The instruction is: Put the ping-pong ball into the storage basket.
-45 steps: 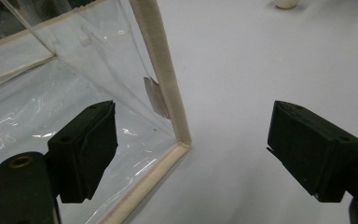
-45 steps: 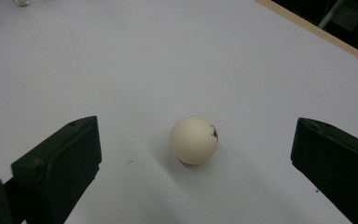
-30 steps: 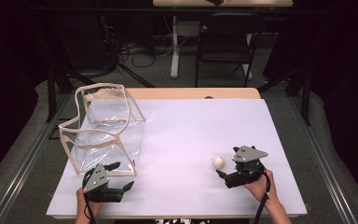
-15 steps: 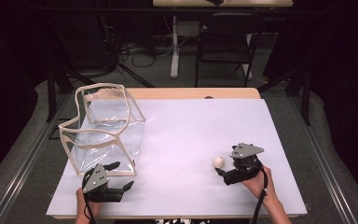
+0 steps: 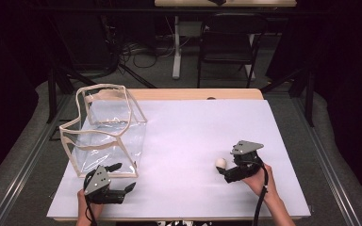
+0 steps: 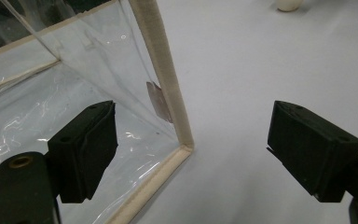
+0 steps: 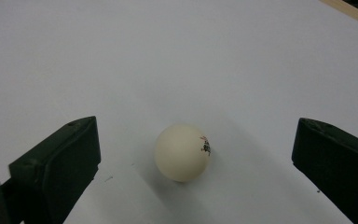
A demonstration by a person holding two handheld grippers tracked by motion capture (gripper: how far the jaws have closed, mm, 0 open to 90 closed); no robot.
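Presently, one item is being approached: a small cream-white plastic ball (image 7: 183, 152) with a dark printed mark, sitting on the white table cover (image 5: 193, 127) toward the cover's 4 o'clock region.

Right gripper (image 5: 227, 172): its jaws are standing wide apart and gripping nothing. In the right gripper view the ball is lying between the two black jaws, slightly toward the left one and a little ahead of the tips, at about 12 o'clock from the gripper's midpoint. In the high view the ball (image 5: 221, 163) is sitting just beside the gripper nose, at roughly 10 o'clock from it. Being round, it has no long axis, so no wrist turn looks needed; judging from the pictures, a short push forward and a squeeze would be enough. It may roll if one jaw is touching first.

Left gripper (image 6: 191, 151): its jaws are also spread wide, holding nothing, straddling the cream-trimmed near corner of a clear soft plastic box-shaped bag (image 6: 163, 88) without touching it. The bag (image 5: 104, 134) is standing at the cover's 9 o'clock side, its top apparently open.

Nearer hand: the right one is nearest to the ball; the left gripper is well apart from it.
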